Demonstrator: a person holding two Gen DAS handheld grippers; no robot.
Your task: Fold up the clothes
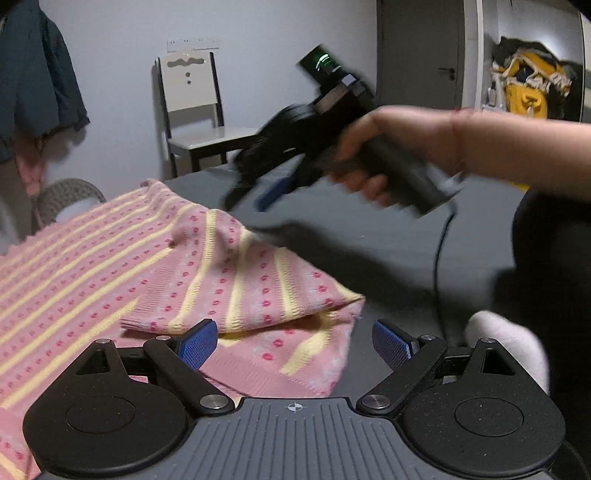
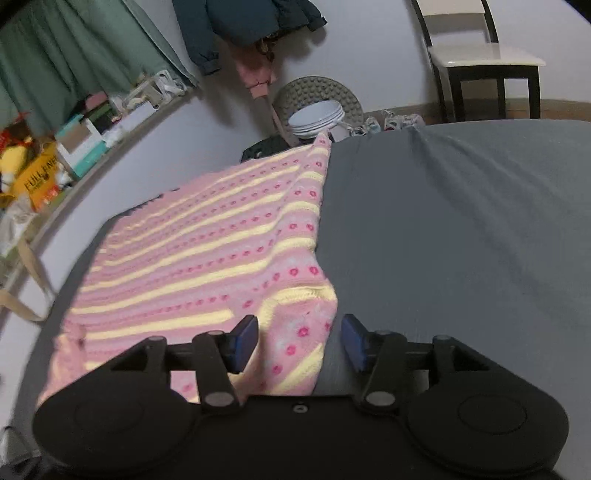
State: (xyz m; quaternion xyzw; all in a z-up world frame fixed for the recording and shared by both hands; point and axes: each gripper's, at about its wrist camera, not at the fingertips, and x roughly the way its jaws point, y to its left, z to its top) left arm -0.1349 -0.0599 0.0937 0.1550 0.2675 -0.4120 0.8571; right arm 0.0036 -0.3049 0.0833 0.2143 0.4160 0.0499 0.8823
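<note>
Pink striped sweater (image 1: 110, 266) spread at left on the grey bed (image 1: 388, 240). Left tongs (image 1: 295, 341) wide apart, empty, at frame bottom. Only here: a hand (image 1: 388, 147) gripping the right tongs (image 2: 300, 339), blurred. Right view alone: those parted around a sweater fold, pads clear.

One pink striped sweater (image 2: 207, 240) lies on one grey bed (image 2: 461, 229). Two grippers show: the left gripper (image 1: 294, 341) and the right gripper (image 2: 300, 341), each with two blue pads. One hand (image 1: 399, 147) is in view, on the right gripper's handle. One chair (image 1: 195, 110) stands by the wall. One stack of white plates (image 2: 317, 116), about four of them, sits past the bed. One dark jacket (image 2: 243, 26) hangs on the wall. One black cable (image 1: 439, 258) crosses the bed.
</note>
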